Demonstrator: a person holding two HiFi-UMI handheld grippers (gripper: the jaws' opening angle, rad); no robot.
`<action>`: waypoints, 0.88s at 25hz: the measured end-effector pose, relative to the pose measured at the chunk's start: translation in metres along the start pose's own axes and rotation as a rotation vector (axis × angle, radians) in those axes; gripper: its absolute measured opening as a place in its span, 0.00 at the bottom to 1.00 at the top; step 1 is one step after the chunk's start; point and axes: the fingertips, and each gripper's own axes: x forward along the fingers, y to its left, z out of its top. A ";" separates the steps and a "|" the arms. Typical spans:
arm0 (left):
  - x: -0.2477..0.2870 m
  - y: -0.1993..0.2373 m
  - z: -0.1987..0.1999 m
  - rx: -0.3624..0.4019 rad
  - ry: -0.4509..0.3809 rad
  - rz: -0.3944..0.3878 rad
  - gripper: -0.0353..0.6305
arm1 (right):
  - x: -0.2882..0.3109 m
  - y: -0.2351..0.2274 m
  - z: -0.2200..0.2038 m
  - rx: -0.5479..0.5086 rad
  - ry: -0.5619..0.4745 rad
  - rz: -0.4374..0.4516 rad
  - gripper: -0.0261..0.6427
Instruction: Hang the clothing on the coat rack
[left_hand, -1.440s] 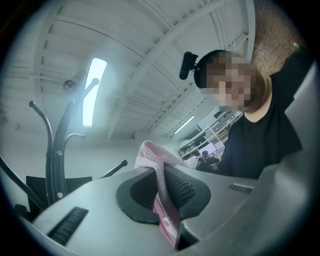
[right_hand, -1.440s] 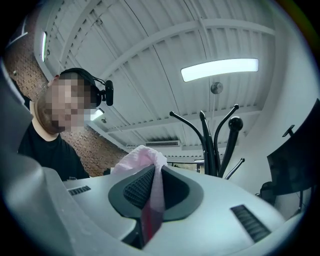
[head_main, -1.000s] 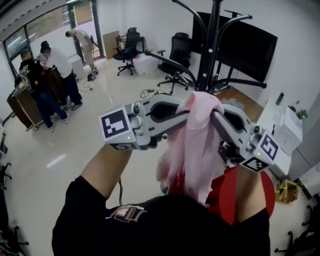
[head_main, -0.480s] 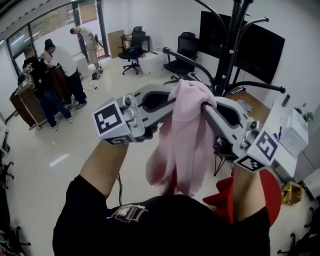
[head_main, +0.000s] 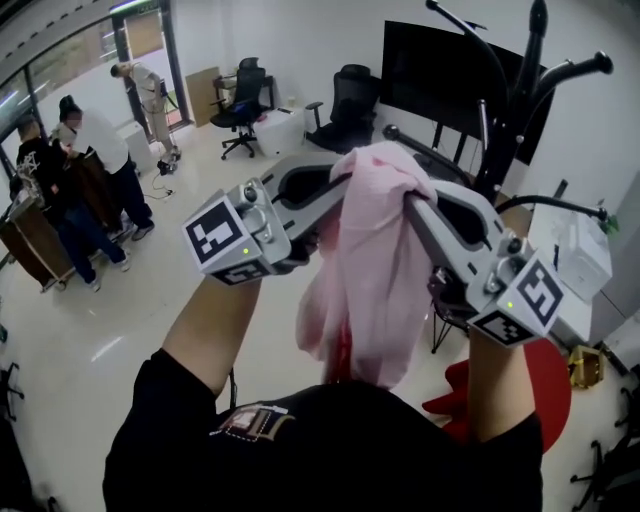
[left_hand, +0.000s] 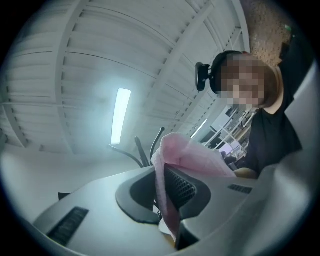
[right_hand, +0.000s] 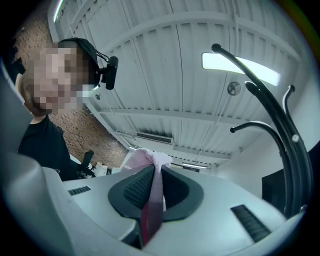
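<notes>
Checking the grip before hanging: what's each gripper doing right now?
Left gripper: shut on the pink garment.
Right gripper: shut on the same pink garment.

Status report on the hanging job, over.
Left tool, right tool: both shut on garment. Garment held up, not yet hung. Rack ahead right, nothing between.

Looks up along the right gripper (right_hand: 153, 173): fingers (right_hand: 136, 190) pressed together on a pink cloth (right_hand: 146, 158), a fold bunched above them. At right, black coat rack (right_hand: 274, 117) arms curving under a lit ceiling lamp (right_hand: 240, 68). At left, a person (right_hand: 42, 145) in black.
</notes>
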 end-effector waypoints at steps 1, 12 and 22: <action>0.000 0.006 0.002 -0.004 -0.020 -0.004 0.07 | 0.005 -0.003 0.002 -0.008 0.000 -0.017 0.08; 0.010 0.071 -0.013 -0.091 -0.095 0.104 0.07 | 0.031 -0.060 0.004 -0.062 0.026 -0.210 0.08; 0.036 0.088 -0.048 -0.131 -0.047 0.141 0.07 | 0.017 -0.095 -0.014 -0.041 0.064 -0.316 0.08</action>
